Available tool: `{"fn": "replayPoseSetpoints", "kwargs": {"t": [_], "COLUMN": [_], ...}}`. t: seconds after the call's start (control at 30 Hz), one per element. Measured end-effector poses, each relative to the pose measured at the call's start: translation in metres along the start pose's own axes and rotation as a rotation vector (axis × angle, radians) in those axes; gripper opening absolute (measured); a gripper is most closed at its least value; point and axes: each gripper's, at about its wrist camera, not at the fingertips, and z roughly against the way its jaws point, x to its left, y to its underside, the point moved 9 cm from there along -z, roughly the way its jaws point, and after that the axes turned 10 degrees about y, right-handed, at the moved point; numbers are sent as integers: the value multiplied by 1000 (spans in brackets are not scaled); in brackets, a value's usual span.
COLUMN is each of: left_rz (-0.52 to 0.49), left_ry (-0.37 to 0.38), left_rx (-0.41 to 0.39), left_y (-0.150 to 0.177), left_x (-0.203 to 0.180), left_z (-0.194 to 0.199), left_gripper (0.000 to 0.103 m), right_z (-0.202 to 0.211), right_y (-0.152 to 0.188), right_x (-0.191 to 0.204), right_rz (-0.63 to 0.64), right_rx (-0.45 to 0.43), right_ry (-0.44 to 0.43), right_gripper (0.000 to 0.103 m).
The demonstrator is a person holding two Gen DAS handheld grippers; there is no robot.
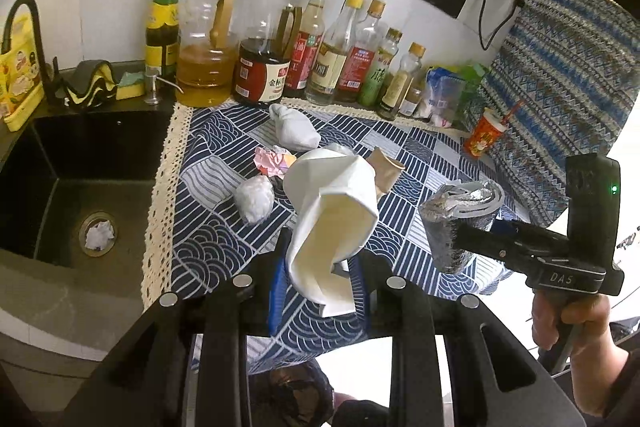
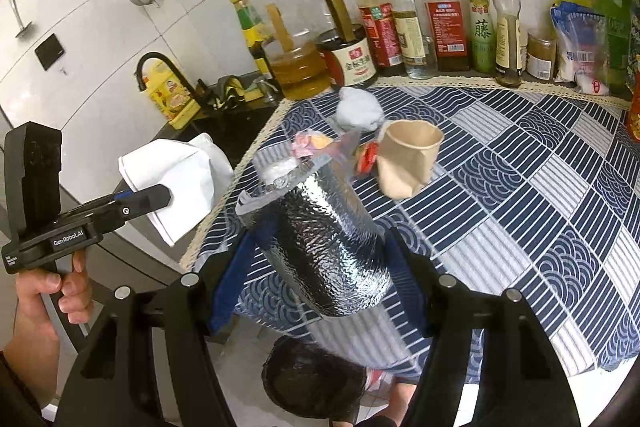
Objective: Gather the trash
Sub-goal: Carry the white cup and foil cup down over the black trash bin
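The left gripper (image 1: 320, 283) holds a crushed white paper cup (image 1: 332, 219) between its closed fingers, lifted above the near edge of the table (image 2: 560, 227). The right gripper (image 2: 320, 267) has its fingers closed on a silver foil bag (image 2: 324, 243), which stands tilted over the table edge with its open mouth turned away from the camera. In the right wrist view the white cup hangs to the left of the foil bag, over the gap between the table and the sink (image 1: 80, 163).

More trash lies on the blue patterned cloth (image 1: 208, 251) behind the two held things. There is a white knotted bag (image 1: 294, 131) near the bottles, a pink crumpled wrapper (image 1: 274, 161), a white plastic ball (image 1: 255, 197) and a brown paper cup (image 2: 408, 159) lying on its side. A small red wrapper (image 2: 366, 157) touches the brown cup on its left. In the sink drain sits one more crumpled white paper (image 1: 98, 233).

Along the wall stands a row of sauce bottles (image 2: 440, 15), with an oil jug (image 1: 206, 63) at the left end and some food packets (image 2: 580, 43) at the right end. A red cup with a straw (image 1: 486, 135) stands at the far right of the table. Below the table edge a dark bin (image 2: 312, 383) is seen on the floor.
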Motion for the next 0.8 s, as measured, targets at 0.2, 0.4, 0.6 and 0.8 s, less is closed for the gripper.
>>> {"fn": "replayPoseSetpoints", "kwargs": {"t": [0.2, 0.4, 0.6, 0.8], "left_rz": [41, 55, 93, 124], "left_ry": [36, 45, 73, 83], "left_rx": [-36, -45, -44, -9], "left_y": [15, 33, 59, 90], "left_x": [-2, -3, -1, 5], "left_z": [30, 48, 55, 56], "left_gripper": [26, 26, 26, 26], "right_z": [18, 28, 30, 25], "right_y": [20, 41, 66, 88], "right_x": [22, 38, 57, 67], "right_rz": [-6, -33, -29, -15], "right_rx": [-9, 0, 20, 49], "right_ry": [-10, -30, -30, -11], "right_gripper": [66, 66, 66, 66]}}
